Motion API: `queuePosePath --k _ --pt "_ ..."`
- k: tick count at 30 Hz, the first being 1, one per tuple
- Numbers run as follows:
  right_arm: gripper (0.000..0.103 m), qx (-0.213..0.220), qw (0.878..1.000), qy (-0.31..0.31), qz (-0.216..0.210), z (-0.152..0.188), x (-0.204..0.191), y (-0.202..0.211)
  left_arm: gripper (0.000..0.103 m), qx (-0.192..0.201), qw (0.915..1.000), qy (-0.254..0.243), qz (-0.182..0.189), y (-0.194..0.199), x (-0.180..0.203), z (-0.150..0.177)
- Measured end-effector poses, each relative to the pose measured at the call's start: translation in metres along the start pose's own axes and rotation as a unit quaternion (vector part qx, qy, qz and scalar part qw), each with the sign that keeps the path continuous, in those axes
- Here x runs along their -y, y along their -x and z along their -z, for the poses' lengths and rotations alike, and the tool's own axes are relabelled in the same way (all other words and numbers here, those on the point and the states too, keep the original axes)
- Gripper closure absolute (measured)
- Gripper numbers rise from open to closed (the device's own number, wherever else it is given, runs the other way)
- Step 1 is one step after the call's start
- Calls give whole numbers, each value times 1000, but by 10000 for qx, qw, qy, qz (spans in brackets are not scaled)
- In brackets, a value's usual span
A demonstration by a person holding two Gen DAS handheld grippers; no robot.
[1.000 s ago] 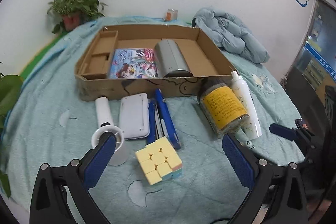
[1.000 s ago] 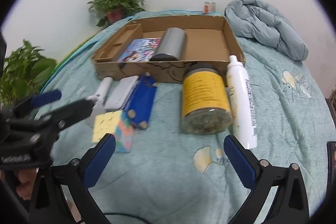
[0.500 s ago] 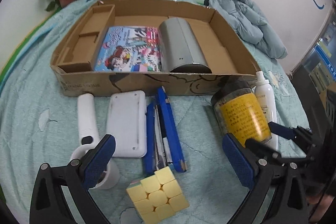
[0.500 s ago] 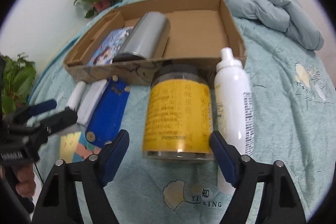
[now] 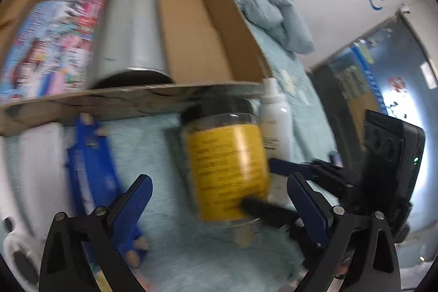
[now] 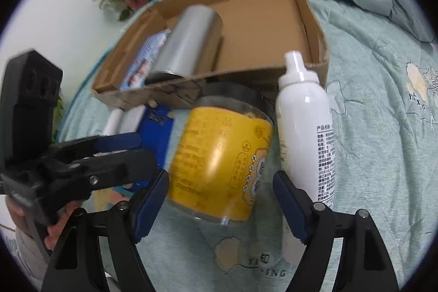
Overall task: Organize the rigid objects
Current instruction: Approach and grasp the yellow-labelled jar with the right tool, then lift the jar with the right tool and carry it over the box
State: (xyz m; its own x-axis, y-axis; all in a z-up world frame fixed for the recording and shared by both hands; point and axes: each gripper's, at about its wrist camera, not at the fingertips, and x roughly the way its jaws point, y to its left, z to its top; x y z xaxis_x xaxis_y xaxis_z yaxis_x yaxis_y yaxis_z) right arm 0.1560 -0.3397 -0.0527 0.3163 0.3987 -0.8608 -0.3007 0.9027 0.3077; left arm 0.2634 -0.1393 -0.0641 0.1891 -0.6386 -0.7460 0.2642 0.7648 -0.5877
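One bed under a pale green quilt (image 6: 377, 100) carries one cardboard tray (image 6: 314, 18) holding one silver cylinder (image 6: 189, 40) and one picture book (image 5: 49, 45). In front of the tray lie one yellow-labelled jar (image 6: 224, 163), one white spray bottle (image 6: 303, 122) just beside it and one blue stapler (image 5: 90, 171). The right claw (image 6: 220, 201) straddles the jar's base, its blue pads seemingly just clear of the glass. The left claw (image 5: 219, 199) gapes open, empty.

The bed (image 5: 175, 251) is viewed steeply downward and from close by both wrist cameras, each aimed along its own tongs toward the cardboard box (image 5: 235, 45). The yellow-labelled jar (image 5: 230, 168), white bottle (image 6: 303, 133) and box are shared by both.
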Motion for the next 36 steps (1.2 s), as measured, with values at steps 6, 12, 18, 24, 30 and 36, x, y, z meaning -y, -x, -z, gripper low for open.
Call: queuePosePath --k 6,12,18,24,30,36 --pt "21 -185 9995 234 -26 -5 -16 -16 7 -278 9993 -4 -253 -31 -1 -15" --pt "15 -264 9985 470 77 -11 -28 -32 13 -418 9966 -186 -692 -46 5 -24" --pt "13 -289 9980 556 98 -11 -32 -40 15 -454 9957 -206 -778 -52 4 -25" --pt "14 -248 9982 535 125 -8 -33 -38 16 -460 9954 -261 -804 -48 11 -8" --pt "15 -84 9991 422 26 1 -33 -26 17 -290 9957 -325 -817 -37 24 3" --pt "16 259 9974 665 114 1 -47 -4 17 126 9948 -498 -875 -5 39 8"
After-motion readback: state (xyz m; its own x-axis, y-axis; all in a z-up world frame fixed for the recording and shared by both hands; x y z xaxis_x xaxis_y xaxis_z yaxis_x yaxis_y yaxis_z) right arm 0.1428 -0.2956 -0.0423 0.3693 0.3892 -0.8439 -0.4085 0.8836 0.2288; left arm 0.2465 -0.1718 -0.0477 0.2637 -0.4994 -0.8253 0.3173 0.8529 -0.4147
